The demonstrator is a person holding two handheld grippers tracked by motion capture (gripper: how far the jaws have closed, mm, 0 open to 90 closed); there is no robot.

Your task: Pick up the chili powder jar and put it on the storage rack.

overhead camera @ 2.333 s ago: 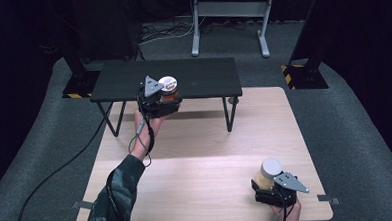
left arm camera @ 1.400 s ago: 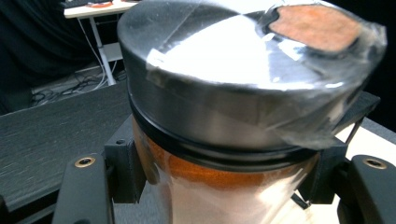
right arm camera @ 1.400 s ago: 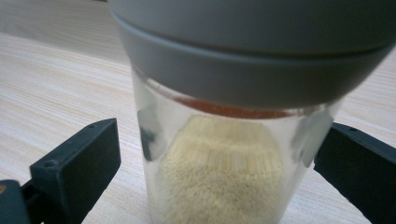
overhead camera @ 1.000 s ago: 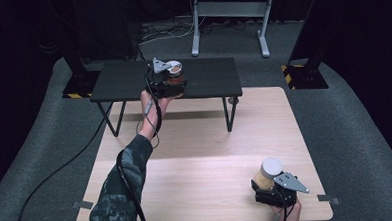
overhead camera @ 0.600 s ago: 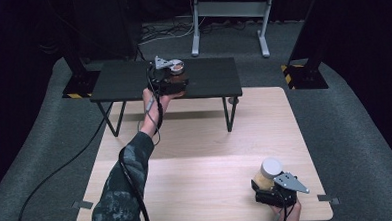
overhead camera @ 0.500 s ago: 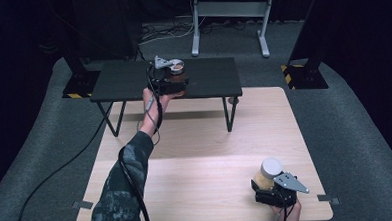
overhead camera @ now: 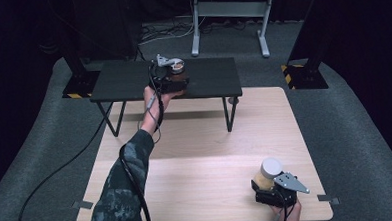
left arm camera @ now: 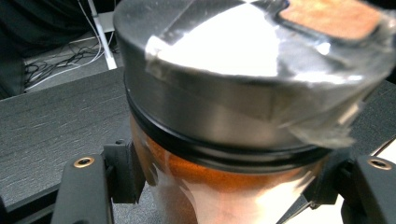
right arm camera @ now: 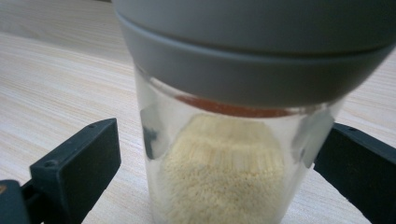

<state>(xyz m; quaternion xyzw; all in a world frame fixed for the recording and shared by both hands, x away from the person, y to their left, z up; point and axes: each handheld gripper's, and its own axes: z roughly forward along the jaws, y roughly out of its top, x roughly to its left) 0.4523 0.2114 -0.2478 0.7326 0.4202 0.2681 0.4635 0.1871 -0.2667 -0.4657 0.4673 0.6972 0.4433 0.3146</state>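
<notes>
A: Jar of orange-brown spice [left arm camera: 219, 186] sits on the black shelf [overhead camera: 127, 81], which stands at the far edge of the tabletop [overhead camera: 196, 155]. The left gripper [overhead camera: 168, 77] brackets it, jaws just easing apart, pads close against the glass.

B: And the nearer one?

A: Right gripper [overhead camera: 273, 189] at the tabletop's near right corner, jaws either side of a grey-lidded jar of pale grains [right arm camera: 229, 172]. Gap visible on one side; whether the pads press the glass, I cannot tell.
</notes>
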